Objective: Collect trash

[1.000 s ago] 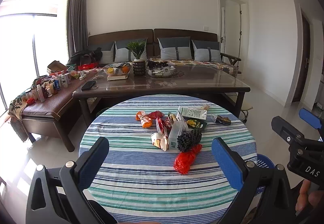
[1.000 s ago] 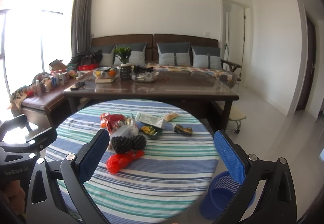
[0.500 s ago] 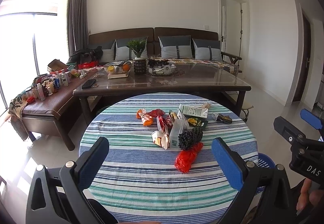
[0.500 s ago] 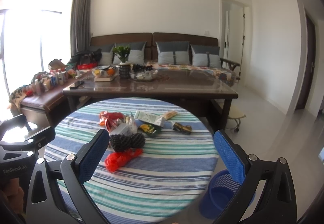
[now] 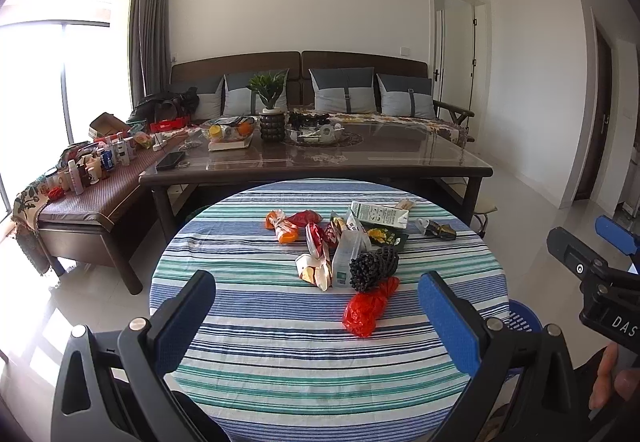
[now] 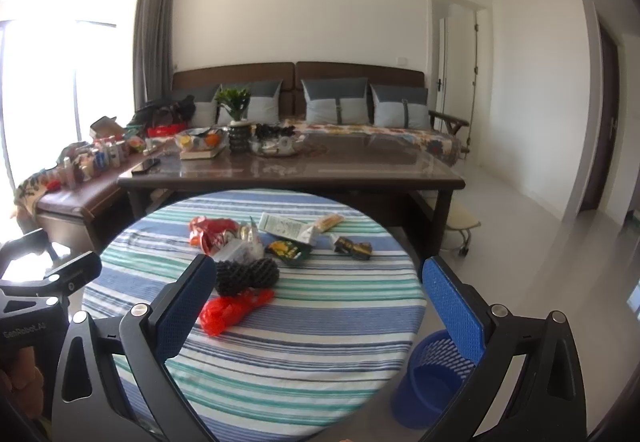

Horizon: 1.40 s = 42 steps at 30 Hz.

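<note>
Both my tools spread, empty, above striped round bench (image 5: pixel 280 354).
Blue mesh plastic bin (image 6: pixel 432 382) half hidden behind right tool (image 6: pixel 320 302); left tool (image 5: pixel 316 306) faces overlapping wrappers, labels unreadable.

We are in a home living room: a cushioned sofa (image 5: pixel 304 90), a coffee table (image 5: pixel 320 158) and a window curtain (image 5: pixel 146 30).

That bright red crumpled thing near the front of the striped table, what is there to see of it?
The red plastic bag is thin, glossy, translucent-looking film, crumpled into a long bunch. It lies flat on the round striped tablecloth, the piece of the trash pile closest to the cameras. Its far end touches or slips under the black foam net. Nothing grips it: both sets of tongs hang open short of it.
</note>
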{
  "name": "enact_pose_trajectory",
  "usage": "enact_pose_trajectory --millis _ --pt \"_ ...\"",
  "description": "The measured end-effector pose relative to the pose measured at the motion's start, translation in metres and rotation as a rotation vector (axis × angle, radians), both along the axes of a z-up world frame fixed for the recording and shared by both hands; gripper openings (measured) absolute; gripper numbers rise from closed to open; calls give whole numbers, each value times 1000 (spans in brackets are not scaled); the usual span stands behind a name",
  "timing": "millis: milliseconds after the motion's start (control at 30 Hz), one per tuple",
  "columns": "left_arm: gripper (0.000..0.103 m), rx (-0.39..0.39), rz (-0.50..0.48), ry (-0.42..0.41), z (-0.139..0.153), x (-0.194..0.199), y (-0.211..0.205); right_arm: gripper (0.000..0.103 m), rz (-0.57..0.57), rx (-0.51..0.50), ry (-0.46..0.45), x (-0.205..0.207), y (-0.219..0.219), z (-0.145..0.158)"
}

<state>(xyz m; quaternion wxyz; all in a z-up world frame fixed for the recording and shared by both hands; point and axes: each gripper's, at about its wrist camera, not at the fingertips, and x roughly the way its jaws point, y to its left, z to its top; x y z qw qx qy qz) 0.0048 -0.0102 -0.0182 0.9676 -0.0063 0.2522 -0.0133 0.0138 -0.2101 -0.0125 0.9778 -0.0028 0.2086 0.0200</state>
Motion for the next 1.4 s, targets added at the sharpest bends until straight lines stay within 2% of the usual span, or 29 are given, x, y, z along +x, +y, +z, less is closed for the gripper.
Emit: enact_pose_trajectory --millis 333,533,700,867,1000,1100,1233,1333,1400 --pt "103 37 -91 12 -13 5 -15 103 -13 3 4 -2 -3 -2" --pt "103 13 -148 34 -27 15 -18 103 -18 4 8 -2 -6 -4" --pt "103 -31 -189 90 -51 35 -13 103 -22 7 10 -2 -7 -7" --pt "103 12 -257 153 -84 69 -18 103 -21 6 21 0 -7 -10" --pt "103 7 -329 232 -111 98 -25 103 -16 2 37 4 -6 -16" --pt "103 27 -374 259 -126 117 -34 103 -16 -1 55 8 -5 -23" --pt "94 72 -412 304 -148 140 -46 103 -24 5 78 14 -8 -31" --pt "93 80 -413 325 -160 153 -49 103 -30 -3 88 17 -11 -35" --pt "89 76 -407 332 -165 159 -48 103 -31 -5 98 20 -11 -37"
